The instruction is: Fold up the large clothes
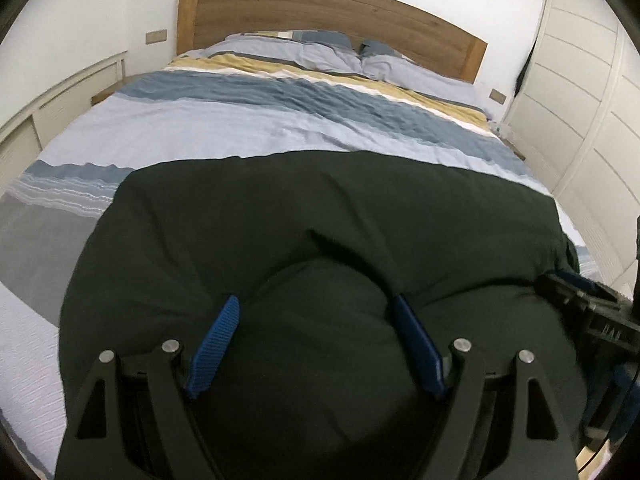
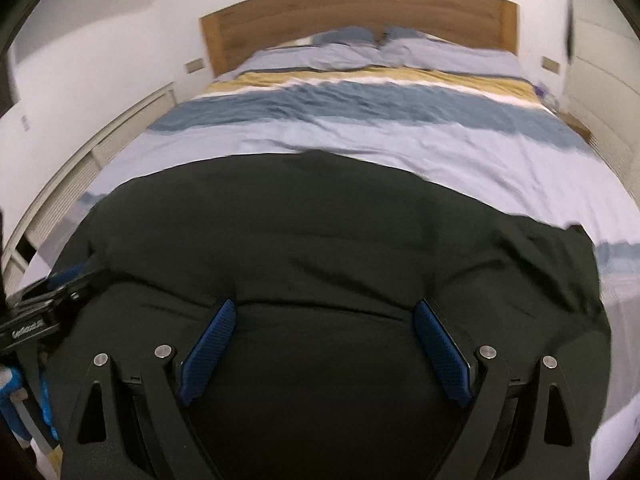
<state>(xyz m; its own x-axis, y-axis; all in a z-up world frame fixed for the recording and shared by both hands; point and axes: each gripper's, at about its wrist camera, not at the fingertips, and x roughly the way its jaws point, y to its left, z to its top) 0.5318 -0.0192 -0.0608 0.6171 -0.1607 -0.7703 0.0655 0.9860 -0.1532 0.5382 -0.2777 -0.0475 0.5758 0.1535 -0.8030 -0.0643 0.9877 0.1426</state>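
Dark garment [image 1: 320, 208], on bed [image 1: 240, 120]: bulged between parted jaws of left gripper [image 1: 316, 308] and right gripper [image 2: 322, 312]; unclamped. Risk: fold slumping, nothing pinched.

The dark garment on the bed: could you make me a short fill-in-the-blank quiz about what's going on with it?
1. The dark garment lies on a ___ with a striped cover.
2. The headboard is made of ___.
3. The left gripper and right gripper both have ___ finger pads.

Missing words: bed; wood; blue
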